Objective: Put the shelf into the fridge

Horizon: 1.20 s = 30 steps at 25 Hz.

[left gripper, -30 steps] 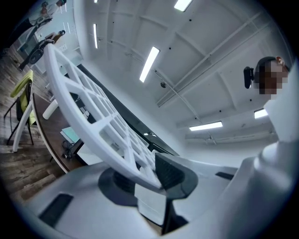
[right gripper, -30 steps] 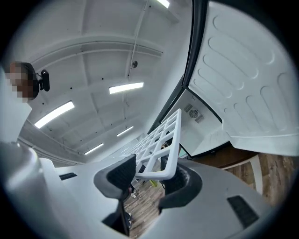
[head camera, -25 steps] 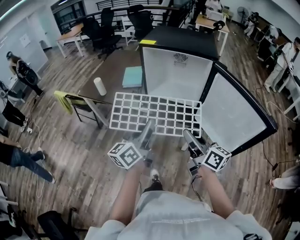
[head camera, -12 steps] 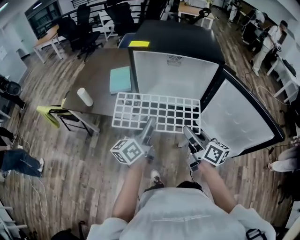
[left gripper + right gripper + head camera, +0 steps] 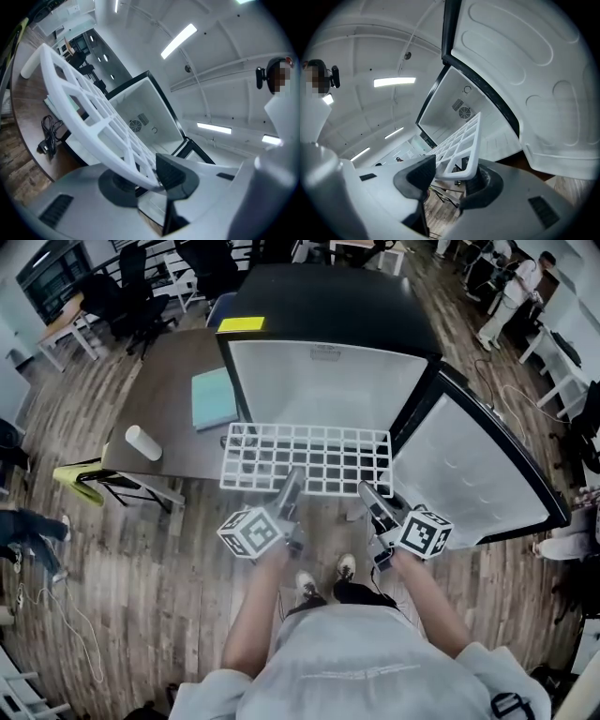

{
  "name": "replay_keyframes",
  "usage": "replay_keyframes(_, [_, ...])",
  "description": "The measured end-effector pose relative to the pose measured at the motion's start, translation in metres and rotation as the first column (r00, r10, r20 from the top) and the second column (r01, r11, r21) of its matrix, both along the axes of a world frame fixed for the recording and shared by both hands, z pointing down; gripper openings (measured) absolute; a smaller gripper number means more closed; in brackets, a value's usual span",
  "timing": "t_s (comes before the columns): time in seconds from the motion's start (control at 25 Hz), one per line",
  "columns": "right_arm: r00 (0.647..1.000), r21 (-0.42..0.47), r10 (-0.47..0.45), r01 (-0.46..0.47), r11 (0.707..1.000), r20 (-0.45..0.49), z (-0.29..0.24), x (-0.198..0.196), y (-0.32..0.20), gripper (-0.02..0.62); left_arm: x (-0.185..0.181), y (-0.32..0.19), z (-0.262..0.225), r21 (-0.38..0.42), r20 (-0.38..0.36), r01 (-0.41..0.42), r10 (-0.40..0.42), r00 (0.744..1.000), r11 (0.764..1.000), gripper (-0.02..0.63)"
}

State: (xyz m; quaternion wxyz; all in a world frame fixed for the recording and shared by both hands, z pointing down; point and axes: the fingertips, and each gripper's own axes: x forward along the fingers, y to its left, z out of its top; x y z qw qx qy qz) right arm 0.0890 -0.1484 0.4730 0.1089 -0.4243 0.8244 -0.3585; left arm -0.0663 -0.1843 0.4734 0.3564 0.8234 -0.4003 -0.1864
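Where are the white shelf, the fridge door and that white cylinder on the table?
white shelf (image 5: 307,458), head view, middle of its grid
fridge door (image 5: 478,474), head view, inner panel
white cylinder (image 5: 142,442), head view, its side

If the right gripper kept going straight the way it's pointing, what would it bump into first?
The right gripper grips the white shelf, which leads the way. Past that, its line seems to run into the open fridge toward the back wall with the round vent; the door stands to its right.
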Motion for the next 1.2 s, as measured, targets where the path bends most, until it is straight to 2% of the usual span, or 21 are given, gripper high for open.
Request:
replay_keyframes(0.32, [1.0,-0.045,0.03,-0.03,0.999,-0.004,0.011,0.013,-0.039,0.166,0.014,-0.043,0.015,-0.063,0.001,-0.017,0.017,1.0,0.998,0.091])
replay_keyframes(0.64, [0.998,-0.053,0.055,-0.056,0.997,-0.017,0.017,0.029,-0.058,0.166,0.03,-0.065,0.022,-0.074,-0.009,-0.036,0.035,0.999,0.997,0.092])
replay_keyframes(0.92, [0.995,-0.047,0.078,-0.081,0.996,-0.054,0.021,0.028,-0.072,0.166,0.03,-0.081,0.033,-0.07,-0.044,-0.052,0.049,0.998,0.996,0.094])
replay_keyframes(1.2, [0.995,-0.052,0.087,-0.089,0.995,-0.05,0.024,0.027,-0.08,0.166,0.03,-0.092,0.035,-0.073,-0.039,-0.065,0.063,0.997,0.995,0.094])
